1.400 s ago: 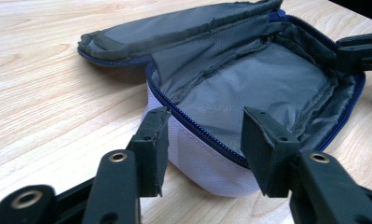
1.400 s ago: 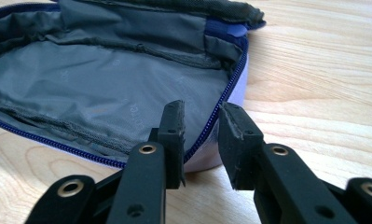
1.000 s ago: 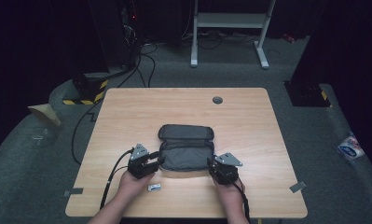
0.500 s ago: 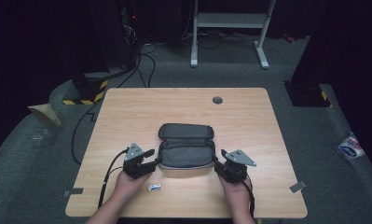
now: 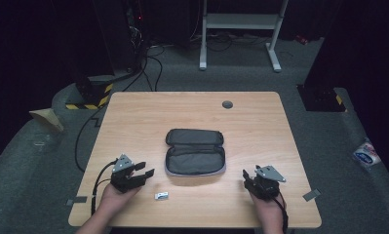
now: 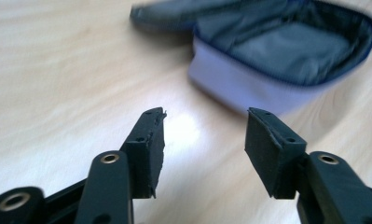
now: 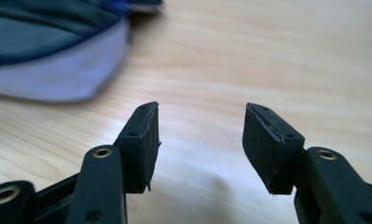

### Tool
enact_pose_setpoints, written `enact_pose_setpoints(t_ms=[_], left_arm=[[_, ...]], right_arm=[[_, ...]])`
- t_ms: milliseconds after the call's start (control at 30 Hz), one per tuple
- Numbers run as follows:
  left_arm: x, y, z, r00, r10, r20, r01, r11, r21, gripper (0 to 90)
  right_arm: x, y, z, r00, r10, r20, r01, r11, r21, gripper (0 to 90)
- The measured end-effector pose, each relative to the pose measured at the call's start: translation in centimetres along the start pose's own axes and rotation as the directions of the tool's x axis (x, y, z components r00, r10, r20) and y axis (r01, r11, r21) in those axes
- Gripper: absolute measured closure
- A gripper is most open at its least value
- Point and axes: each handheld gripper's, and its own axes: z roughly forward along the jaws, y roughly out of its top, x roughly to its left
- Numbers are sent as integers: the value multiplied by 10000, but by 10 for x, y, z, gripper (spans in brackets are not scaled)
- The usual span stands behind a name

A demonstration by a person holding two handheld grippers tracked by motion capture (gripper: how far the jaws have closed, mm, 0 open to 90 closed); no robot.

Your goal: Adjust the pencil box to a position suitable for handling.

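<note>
From the high view, a wooden table [image 5: 192, 117] carries an open grey pouch [image 5: 195, 152] near its middle, the lid folded back flat toward the far side and the inside showing. The left gripper [image 5: 144, 169] sits near the front left of the table, held in the person's left hand [image 5: 113, 197], its jaws spread apart with nothing between them and pointing toward the pouch without touching it. A small pale object [image 5: 162, 196], too small to identify, lies on the table just beside that gripper toward the front edge. The right gripper [image 5: 247, 178] sits near the front right, held in the right hand [image 5: 267, 209], clear of the pouch; from here I cannot tell how far its jaws are open. A round dark grommet [image 5: 227, 104] is set in the table near the far edge. In the left gripper view, the two black jaws stand wide apart over bare wood, empty, with the pouch [image 6: 286, 56] ahead and to the right, blurred. In the right gripper view, the jaws are likewise spread wide and hold nothing, and the pouch [image 7: 58, 51] lies ahead at the upper left, its pale side wall facing the camera.
</note>
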Motion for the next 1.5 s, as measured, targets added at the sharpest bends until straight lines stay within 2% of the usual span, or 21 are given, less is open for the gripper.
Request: enact_pose_setpoints(t_ms=[33,67,167,233,300,333,400,467,633,733,833,1000,1067,1100,1233,1300,1367,1400,1500], left_arm=[[2,-3,-2,10000,1,-29,-1,10000,66,479],[7,-12,-8,9995,-292,70,290,9994,209,493],[9,-17,-13,9988,-470,164,466,9986,246,494],[8,-20,-17,9998,-188,34,187,9993,322,488],[5,-20,-18,9999,-162,-17,162,9976,673,489],[1,-20,-18,9999,-56,113,49,9978,662,496],[-1,-20,-19,9998,52,210,-66,9975,704,498],[-9,-21,-17,9986,313,420,-347,9960,826,498],[-15,-21,-17,9968,404,684,-456,9960,771,537],[-24,-22,-15,9929,724,949,-807,9929,872,552],[-34,-23,-12,9903,850,1098,-968,9895,1072,552],[-46,-22,-11,9813,1146,1545,-1301,9870,941,563],[-50,-24,-9,9749,1373,1755,-1574,9818,1064,574],[-50,-24,-9,9749,1373,1755,-1574,9818,1064,580],[-58,-26,-3,9684,1799,1726,-2037,9701,1318,598],[-61,-27,-1,9679,2003,1517,-2216,9651,1394,632],[-62,-27,0,9672,2038,1519,-2258,9632,1456,659],[-63,-27,1,9643,2193,1481,-2410,9591,1487,659],[-64,-28,1,9651,2246,1347,-2443,9573,1543,703]], right_arm=[[0,0,0,10000,0,0,0,10000,0,457],[-7,-2,2,9993,369,0,-369,9992,147,445],[-11,-6,6,9984,553,66,-556,9975,428,443],[-13,-6,7,9981,620,31,-620,9962,610,430],[-14,-6,6,9975,705,43,-706,9960,543,438],[-15,-6,8,9968,803,3,-800,9927,905,444],[-15,-6,10,9966,826,-38,-815,9896,1187,442],[-16,-5,13,9972,751,-61,-736,9884,1330,430],[-16,-4,13,9960,882,-127,-858,9873,1334,418],[-16,-4,14,9960,889,-112,-866,9870,1351,418],[-15,-4,14,9964,843,-77,-825,9872,1366,414],[-15,-4,14,9961,879,-94,-858,9869,1369,414],[-15,-4,14,9967,810,-69,-793,9876,1354,414],[-15,-4,14,9967,810,-69,-793,9876,1354,414],[-15,-4,14,9970,773,-74,-755,9877,1371,414],[-15,-4,14,9970,772,-81,-754,9877,1370,412],[-15,-4,14,9969,778,-68,-761,9874,1386,411],[-14,-4,14,9969,786,-60,-770,9872,1396,411],[-14,-4,14,9971,759,-36,-746,9871,1416,410]])
